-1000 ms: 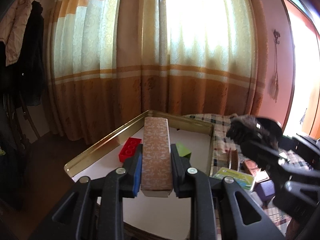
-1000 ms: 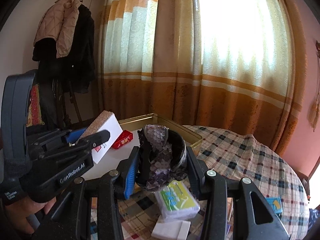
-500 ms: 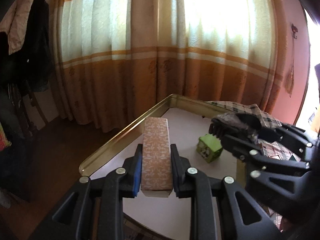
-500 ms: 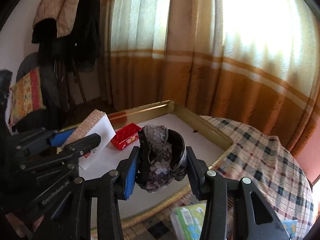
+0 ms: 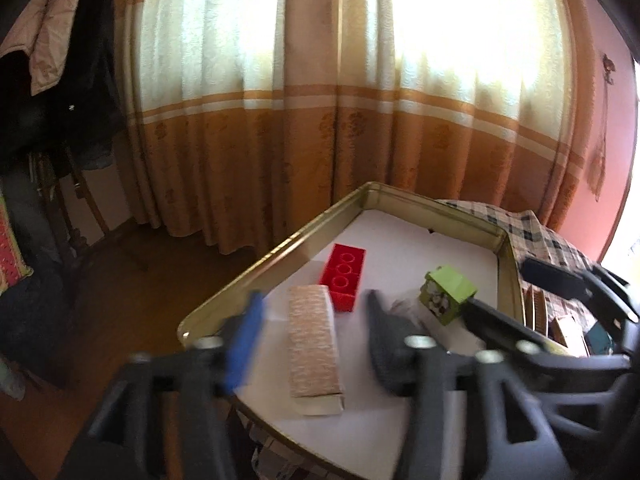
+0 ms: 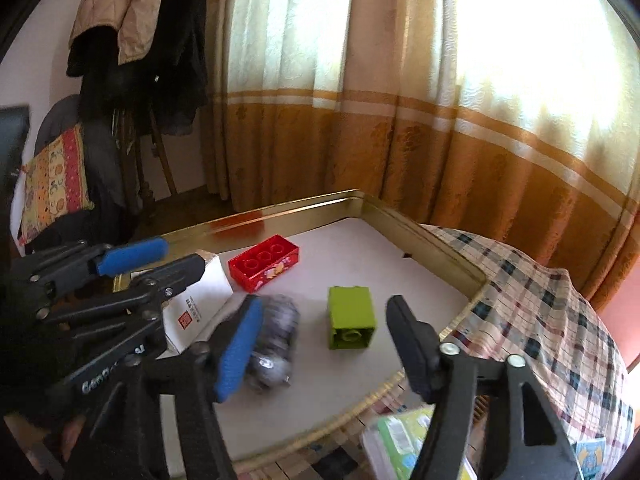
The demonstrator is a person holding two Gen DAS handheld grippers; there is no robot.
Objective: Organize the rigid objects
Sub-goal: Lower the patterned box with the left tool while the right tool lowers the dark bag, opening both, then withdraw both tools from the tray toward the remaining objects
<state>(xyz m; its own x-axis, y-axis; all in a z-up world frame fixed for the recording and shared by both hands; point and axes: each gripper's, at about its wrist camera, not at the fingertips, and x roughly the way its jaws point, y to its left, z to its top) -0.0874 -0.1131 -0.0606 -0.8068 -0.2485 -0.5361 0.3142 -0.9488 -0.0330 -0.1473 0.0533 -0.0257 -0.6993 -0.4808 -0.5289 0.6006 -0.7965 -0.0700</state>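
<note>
Gold-rimmed tray [image 5: 280, 248]: left claw [image 5: 312, 320] opening around patterned box [image 5: 314, 344]; right claw [image 6: 324, 332] opening, grey bundle [image 6: 276, 340] beside its left finger.

A tray [image 6: 420, 236] lies on a counter [image 6: 560, 320], with a curtain [image 6: 400, 100] behind it. In the tray, a long box [image 5: 314, 344] lies at the left with a brick [image 6: 264, 262] just beyond its far end. A cube block [image 6: 351, 317] sits to the right of the brick, apart from it. A small pouch [image 6: 276, 340] lies between the long box and the cube block. Coats [image 6: 136, 32] hang at the far left.
</note>
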